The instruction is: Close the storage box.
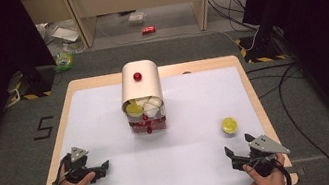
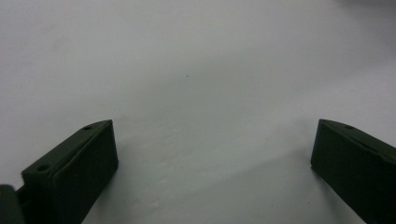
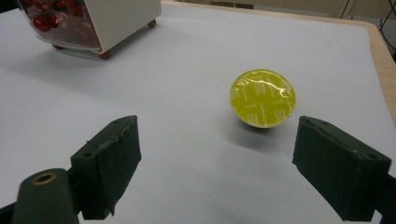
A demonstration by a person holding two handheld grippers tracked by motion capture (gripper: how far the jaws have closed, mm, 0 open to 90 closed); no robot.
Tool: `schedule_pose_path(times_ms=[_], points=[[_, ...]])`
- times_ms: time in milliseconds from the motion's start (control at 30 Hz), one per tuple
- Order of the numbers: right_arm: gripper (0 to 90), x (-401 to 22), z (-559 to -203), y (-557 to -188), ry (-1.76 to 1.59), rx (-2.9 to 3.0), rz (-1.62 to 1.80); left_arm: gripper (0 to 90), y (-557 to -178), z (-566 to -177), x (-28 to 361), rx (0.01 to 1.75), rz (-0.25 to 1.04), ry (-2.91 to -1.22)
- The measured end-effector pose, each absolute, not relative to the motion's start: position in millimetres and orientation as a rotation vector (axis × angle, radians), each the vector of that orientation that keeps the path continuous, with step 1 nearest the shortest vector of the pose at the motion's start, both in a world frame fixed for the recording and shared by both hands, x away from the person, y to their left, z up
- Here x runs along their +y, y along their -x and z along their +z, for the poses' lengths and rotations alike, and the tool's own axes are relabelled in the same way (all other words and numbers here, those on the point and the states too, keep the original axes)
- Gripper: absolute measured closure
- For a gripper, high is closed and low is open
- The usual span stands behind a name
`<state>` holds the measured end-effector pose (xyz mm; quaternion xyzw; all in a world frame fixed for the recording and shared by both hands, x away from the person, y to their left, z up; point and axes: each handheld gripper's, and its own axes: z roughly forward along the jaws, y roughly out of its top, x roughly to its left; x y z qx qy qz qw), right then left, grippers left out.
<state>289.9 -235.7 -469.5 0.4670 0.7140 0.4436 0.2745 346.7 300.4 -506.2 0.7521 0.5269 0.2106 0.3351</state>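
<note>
Right gripper, held in the person's right hand at the near right corner of the table; jaws spread wide, nothing between them. In the right gripper view the yellow capsule sits just ahead of the jaws, foil lid tilted toward the camera, nearer the right jaw than the left. In the high view the same capsule lies on the white sheet, apart from the gripper and well to the right of the cream dispenser. The dispenser stands mid-table, with more capsules showing in its open front and red ones in the clear base. Left gripper, at the near left corner, likewise wide open over bare sheet.

Likely step: grasping the loose capsule. It calls for centring the jaws on it first, then closing across the body rather than the thin lid.

The sheet is smooth and plain. Beyond the table: grey carpet, black curtains, trailing cables, wooden furniture.
</note>
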Motion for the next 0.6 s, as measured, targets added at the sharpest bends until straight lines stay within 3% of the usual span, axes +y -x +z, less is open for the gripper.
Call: schedule_pose_path(times_ms=[600], points=[[15.7,-243.7,-475.6,-275.1,-1.289,1.964,1.13,0.0,-346.6,-506.3,300.2,1.375,0.551,-1.962]])
